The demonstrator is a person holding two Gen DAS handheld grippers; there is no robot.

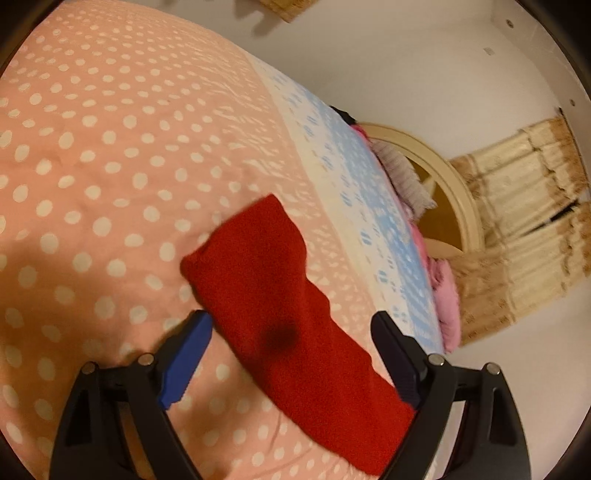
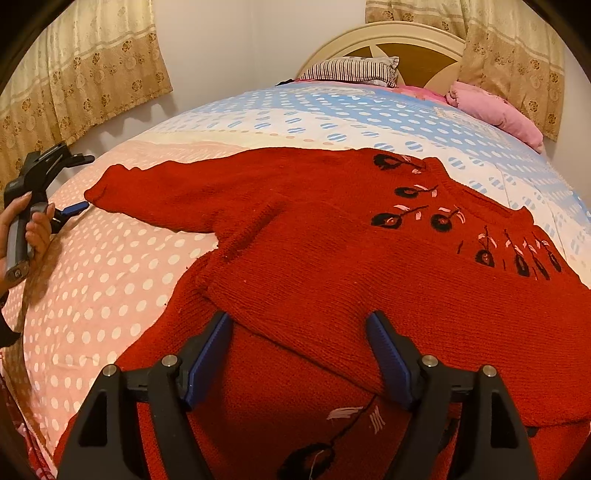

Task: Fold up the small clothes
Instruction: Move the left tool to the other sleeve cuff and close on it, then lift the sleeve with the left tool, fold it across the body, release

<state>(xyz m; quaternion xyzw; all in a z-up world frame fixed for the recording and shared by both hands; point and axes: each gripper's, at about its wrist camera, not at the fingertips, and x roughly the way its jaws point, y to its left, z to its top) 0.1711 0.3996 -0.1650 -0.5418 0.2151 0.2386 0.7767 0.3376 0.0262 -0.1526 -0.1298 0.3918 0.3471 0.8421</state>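
Note:
A red knitted sweater with black and pink flower embroidery lies flat on the bed, partly folded, one sleeve stretched out to the left. That sleeve runs diagonally between the open jaws of my left gripper, which hovers over its cuff end. The left gripper also shows in the right wrist view, held by a hand beside the cuff. My right gripper is open and empty just above a folded edge of the sweater's body.
The bed has a pink polka-dot cover and a blue-and-white part. A striped pillow, a pink bundle and the headboard are at the far end. Curtains hang on both sides.

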